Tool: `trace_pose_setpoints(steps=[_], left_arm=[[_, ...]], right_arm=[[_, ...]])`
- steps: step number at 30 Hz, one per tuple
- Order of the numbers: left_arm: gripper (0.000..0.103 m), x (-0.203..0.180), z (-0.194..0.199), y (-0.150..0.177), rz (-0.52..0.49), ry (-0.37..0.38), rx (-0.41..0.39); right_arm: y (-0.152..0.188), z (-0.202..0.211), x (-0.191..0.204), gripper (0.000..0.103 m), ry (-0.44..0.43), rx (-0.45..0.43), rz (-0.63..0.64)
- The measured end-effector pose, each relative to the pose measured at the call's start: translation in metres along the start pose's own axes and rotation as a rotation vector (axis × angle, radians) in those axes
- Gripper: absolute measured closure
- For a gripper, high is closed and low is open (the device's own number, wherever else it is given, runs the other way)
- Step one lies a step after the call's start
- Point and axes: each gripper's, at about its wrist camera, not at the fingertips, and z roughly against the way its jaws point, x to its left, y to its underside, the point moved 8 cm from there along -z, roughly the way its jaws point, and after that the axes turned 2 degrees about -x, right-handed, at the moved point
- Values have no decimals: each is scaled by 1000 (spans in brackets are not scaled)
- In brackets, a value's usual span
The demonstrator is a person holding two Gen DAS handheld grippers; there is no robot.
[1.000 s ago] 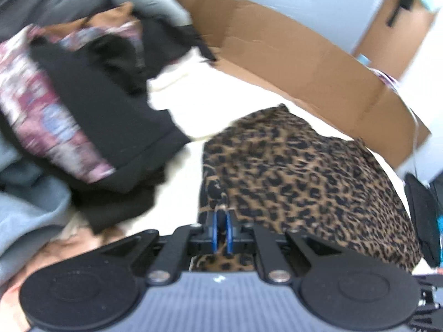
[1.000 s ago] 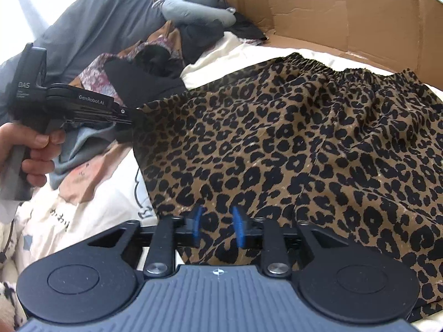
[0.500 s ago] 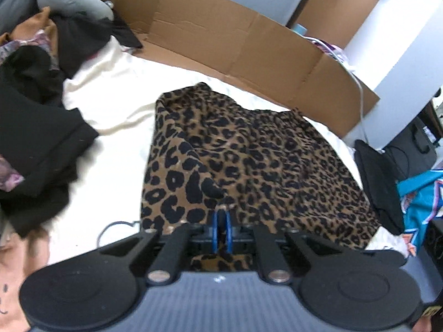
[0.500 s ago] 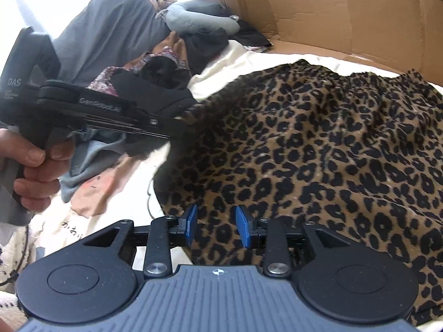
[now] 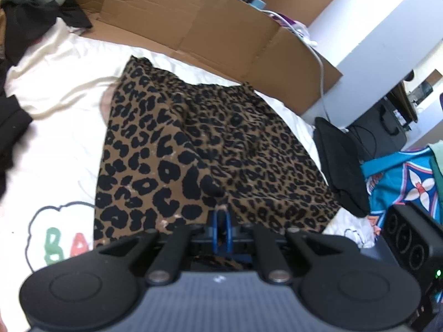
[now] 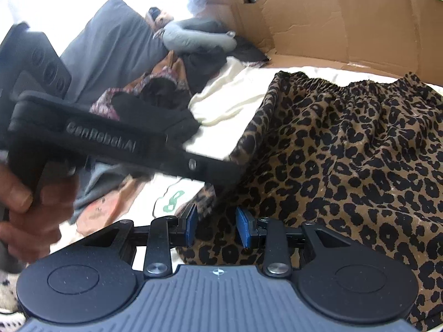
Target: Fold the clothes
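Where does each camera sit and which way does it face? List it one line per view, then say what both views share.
Left wrist: sits on the left hand-held gripper, facing along its shut blue fingers across the leopard-print garment toward the cardboard; no hand shows.
Right wrist: sits on the right hand-held gripper, fingers open above the garment's near edge, facing the elastic waistband and clothes pile; the person's hand shows, holding the left gripper.
Shared: the leopard-print garment, cardboard, white bedsheet.
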Motion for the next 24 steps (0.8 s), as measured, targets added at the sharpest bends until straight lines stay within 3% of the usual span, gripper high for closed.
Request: trace_pose_setpoints(steps=[4, 10, 11, 12, 15, 17, 20, 24], left_arm=[[96, -14, -2, 0, -44, 21, 24], [96, -27, -1, -3, -2, 80, 35], [96, -28, 0, -4, 9, 97, 36], [95, -30, 2, -4, 18, 114, 36], [94, -30, 14, -8, 30, 149, 22], [92, -28, 22, -12, 39, 144, -1], [75, -21, 30, -17, 25, 99, -34], [75, -1, 28, -13, 47, 20, -27]], right_arm=[[-2, -2, -4, 67, 10, -10, -16], [-7, -2, -17, 69, 65, -68, -93], [-7, -1, -20, 81, 74, -81, -107], [-7, 0, -23, 102, 78, -88, -117], [-6, 1, -32, 102, 109, -94, -134], [-3, 3, -40, 102, 124, -90, -157], [-1, 9, -52, 102, 143, -96, -181], [-2, 19, -65, 102, 164, -101, -205]])
